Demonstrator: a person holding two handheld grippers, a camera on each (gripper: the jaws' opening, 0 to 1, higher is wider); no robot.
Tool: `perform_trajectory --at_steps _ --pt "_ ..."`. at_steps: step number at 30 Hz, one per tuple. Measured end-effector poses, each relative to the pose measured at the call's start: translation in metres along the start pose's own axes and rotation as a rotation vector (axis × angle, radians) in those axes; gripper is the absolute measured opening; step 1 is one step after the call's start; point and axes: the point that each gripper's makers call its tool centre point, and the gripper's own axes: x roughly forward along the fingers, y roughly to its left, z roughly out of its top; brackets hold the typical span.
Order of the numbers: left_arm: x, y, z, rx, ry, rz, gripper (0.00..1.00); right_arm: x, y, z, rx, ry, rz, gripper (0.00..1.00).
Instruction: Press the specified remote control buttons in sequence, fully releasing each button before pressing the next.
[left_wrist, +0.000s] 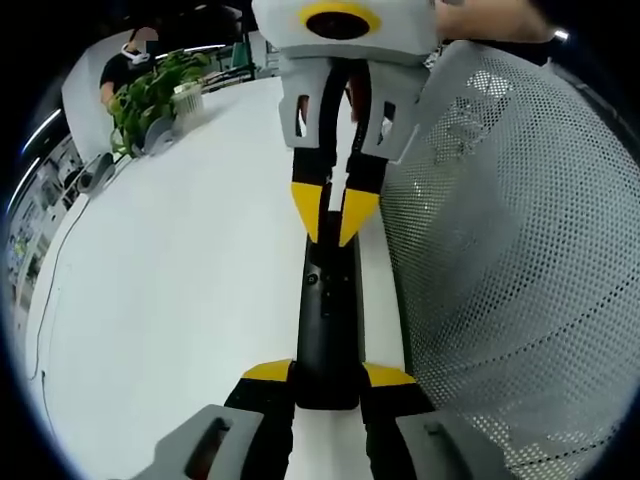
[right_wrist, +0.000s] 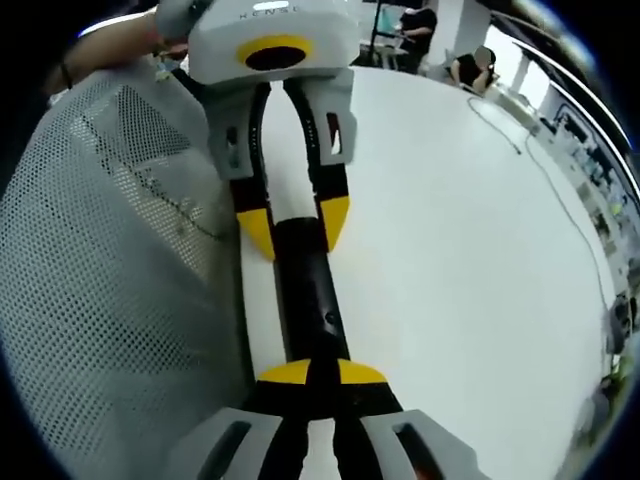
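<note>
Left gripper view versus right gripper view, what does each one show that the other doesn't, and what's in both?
Left gripper view alone: a potted plant at the table's far edge. Right gripper view alone: a cable trailing across the white table. Both share the black remote, held at one end by the left gripper while the right gripper closes its tips over the other end, beside grey perforated mesh.

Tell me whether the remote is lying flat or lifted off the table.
Cannot tell for sure. The remote lies level along the white table, gripped at one end by the left gripper; contact underneath is hidden.
</note>
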Motion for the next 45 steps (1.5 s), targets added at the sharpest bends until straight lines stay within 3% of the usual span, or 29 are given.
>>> perform_trajectory --at_steps 21,39,45 --pt "0.0 0.0003 -0.0001 -0.006 -0.003 0.0 0.26 -0.0028 0.0 -0.0063 -0.076 0.02 -0.043 0.01" --pt "0.0001 0.0006 0.0003 -0.006 -0.006 -0.001 0.26 -0.0011 0.0025 -0.0036 -0.122 0.02 -0.037 0.0" --pt "0.0001 0.0004 0.0004 -0.003 -0.004 0.0 0.26 0.0002 0.0013 -0.0035 -0.093 0.022 -0.037 0.0"
